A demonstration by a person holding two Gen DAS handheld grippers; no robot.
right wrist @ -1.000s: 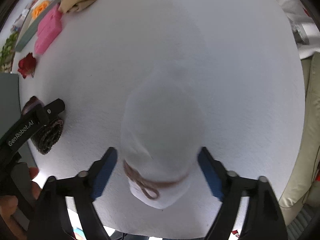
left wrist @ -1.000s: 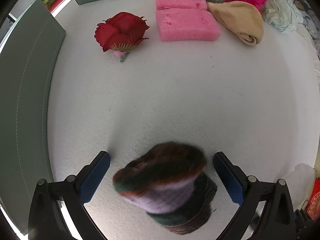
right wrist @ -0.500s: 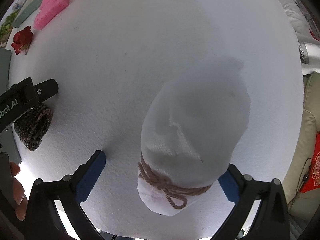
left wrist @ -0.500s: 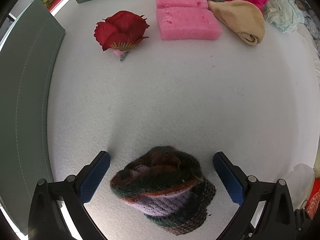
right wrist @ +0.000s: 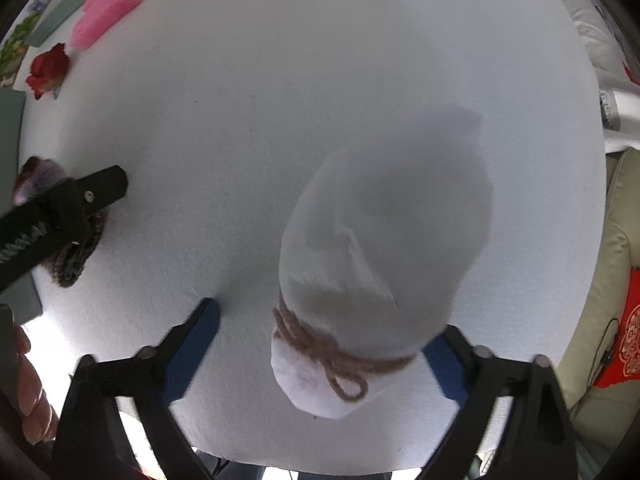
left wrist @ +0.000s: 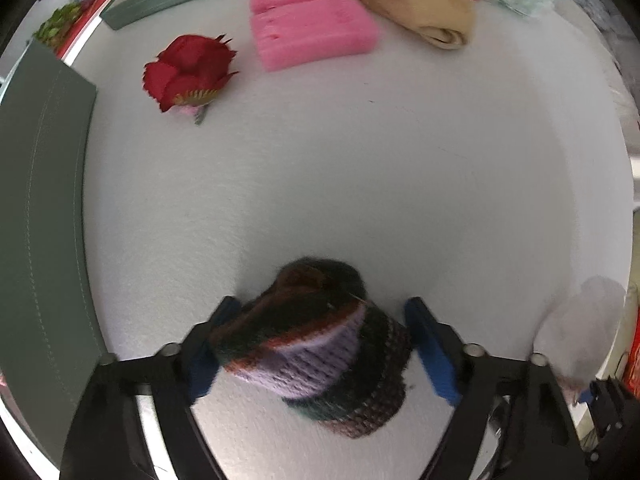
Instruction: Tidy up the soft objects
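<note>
A dark knitted piece with purple, rust and green stripes (left wrist: 316,344) lies on the white table. My left gripper (left wrist: 320,344) has closed in on it; its left pad presses the knit, the right pad stands just beside it. The same knit shows in the right wrist view (right wrist: 76,256) under the left gripper's finger (right wrist: 92,192). A white cloth pouch tied with brown yarn (right wrist: 380,280) lies between the pads of my right gripper (right wrist: 324,344), which is open around it. The pouch also shows in the left wrist view (left wrist: 580,328).
At the far side lie a red fabric flower (left wrist: 188,74), two pink sponges (left wrist: 312,28), a beige rolled cloth (left wrist: 424,12), pink fluffy and pale green cloths. Green mat strips (left wrist: 40,200) run along the left and back. A cream sofa (right wrist: 600,280) stands right.
My left gripper's jaws have narrowed onto the knitted piece and the view has shifted forward. My right gripper stays open around the white pouch, which has shifted little.
</note>
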